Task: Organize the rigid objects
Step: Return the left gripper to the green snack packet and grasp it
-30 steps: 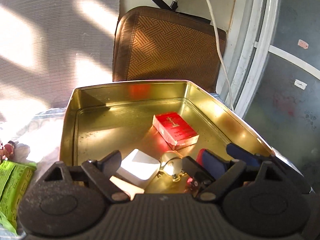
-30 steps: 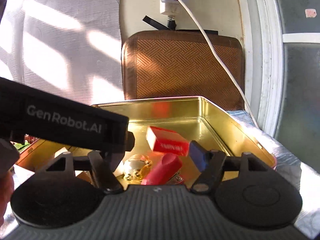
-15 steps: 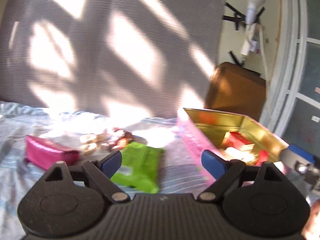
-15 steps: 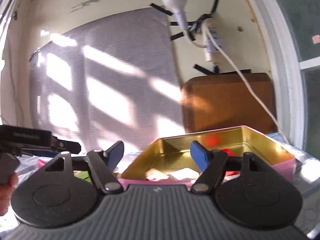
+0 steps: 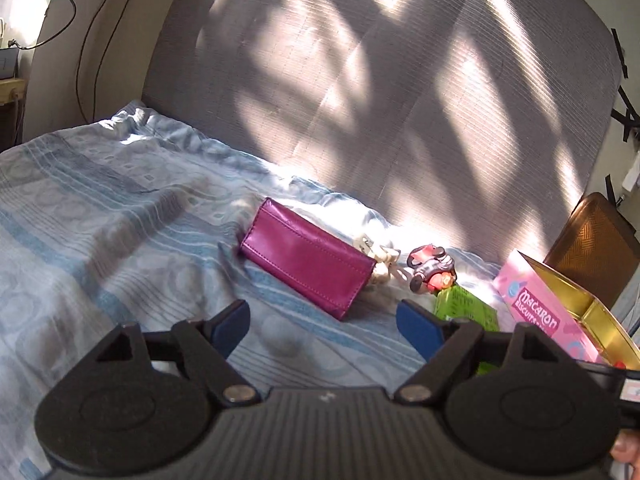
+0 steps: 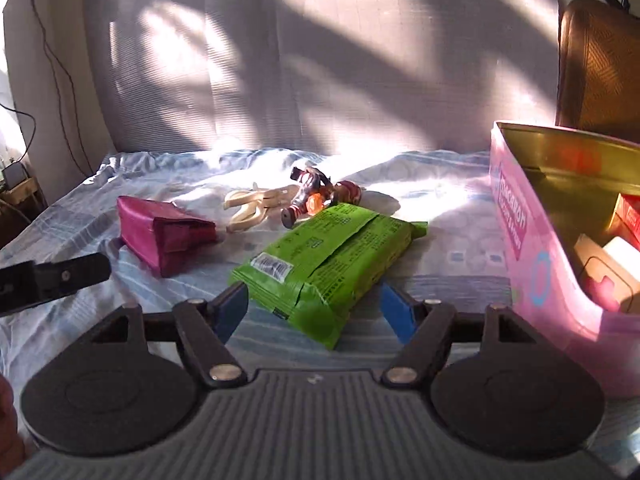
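Observation:
My left gripper (image 5: 323, 326) hovers over the blue bedsheet, its jaws closing with only sheet between them. Just beyond it lies a magenta pouch (image 5: 304, 268). Past the pouch lie a beige clip (image 5: 380, 260), a small toy figure (image 5: 432, 268) and a green packet (image 5: 464, 308). My right gripper (image 6: 314, 312) is low at the near end of the green packet (image 6: 332, 252). Its jaws are closing with that end between them, the pads not pressing on it. The pink tin (image 6: 532, 240) stands at the right, holding a red box (image 6: 628, 208) and a white box (image 6: 620, 252).
A grey padded headboard (image 5: 360, 100) rises behind the bed. A brown woven cushion (image 6: 600, 68) leans behind the tin. Part of the left gripper (image 6: 52, 280) reaches in at the left of the right wrist view. Cables hang on the far left wall.
Both views have swung left, from inside the tin to the loose things on the bed. The right gripper has dropped to the green packet. Both pairs of jaws stand narrower.

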Demonstrator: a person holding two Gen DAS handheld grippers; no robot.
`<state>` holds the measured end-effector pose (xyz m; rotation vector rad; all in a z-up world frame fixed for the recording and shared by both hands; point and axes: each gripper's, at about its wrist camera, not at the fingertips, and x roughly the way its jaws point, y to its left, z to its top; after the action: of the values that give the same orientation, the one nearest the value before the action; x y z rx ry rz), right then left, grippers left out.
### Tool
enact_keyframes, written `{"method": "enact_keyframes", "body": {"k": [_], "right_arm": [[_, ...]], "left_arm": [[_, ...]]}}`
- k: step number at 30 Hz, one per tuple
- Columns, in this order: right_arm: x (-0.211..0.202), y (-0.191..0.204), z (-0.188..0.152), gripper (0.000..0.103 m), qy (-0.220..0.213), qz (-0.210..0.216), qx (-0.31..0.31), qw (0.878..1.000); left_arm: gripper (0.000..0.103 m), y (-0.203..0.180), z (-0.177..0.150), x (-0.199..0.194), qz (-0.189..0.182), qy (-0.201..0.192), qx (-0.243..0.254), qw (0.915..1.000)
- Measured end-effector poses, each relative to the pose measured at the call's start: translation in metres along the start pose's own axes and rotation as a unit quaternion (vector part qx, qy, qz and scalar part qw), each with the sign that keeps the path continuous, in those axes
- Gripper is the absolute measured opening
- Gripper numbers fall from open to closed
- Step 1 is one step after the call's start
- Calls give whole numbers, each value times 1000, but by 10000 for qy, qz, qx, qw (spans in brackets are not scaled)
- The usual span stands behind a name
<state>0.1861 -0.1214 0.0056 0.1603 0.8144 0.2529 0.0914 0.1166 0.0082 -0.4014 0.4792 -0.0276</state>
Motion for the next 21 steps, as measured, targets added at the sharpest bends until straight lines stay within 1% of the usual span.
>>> {"method": "enact_keyframes", "body": {"k": [1,2,4,5,6,8,11,13,15,18,21], "right_arm": [[7,-1,-2,56,98,-60,107,9999],[7,1,-2,48,18,-44,127,9999],[2,5,-6,42,-20,-63,7,10000],[-1,6,-7,34,-46,-73,-77,9999],[-5,7,-10,24,-54,-81,-148,9998],[-14,6,-17,11,9,14,-211,9998],[-41,0,-33,10,49,158,-261,9995],[-64,-13,-46,10,79,279,-240,9993],[-87,-25,-58,10,92,314,-308,9990],[-132,-47,-84,10,5,202,-489,9986],[-172,-67,-106,10,-74,9,-525,9986]], "left_arm": [[84,1,0,0,-30,-2,-44,10000],[84,2,0,0,-46,-1,-75,10000],[84,2,-1,0,-41,0,-100,9999],[84,2,0,1,-41,7,-91,9999],[84,1,0,1,-44,7,-70,10000],[85,-1,0,0,-37,-16,3,10000],[85,-5,-1,0,-61,7,110,9999],[85,-7,-2,0,-86,29,193,9998],[87,-10,-3,1,-157,88,275,9995],[87,-12,-5,1,-362,241,378,9983],[86,-20,-9,3,-710,524,376,9954]]}}
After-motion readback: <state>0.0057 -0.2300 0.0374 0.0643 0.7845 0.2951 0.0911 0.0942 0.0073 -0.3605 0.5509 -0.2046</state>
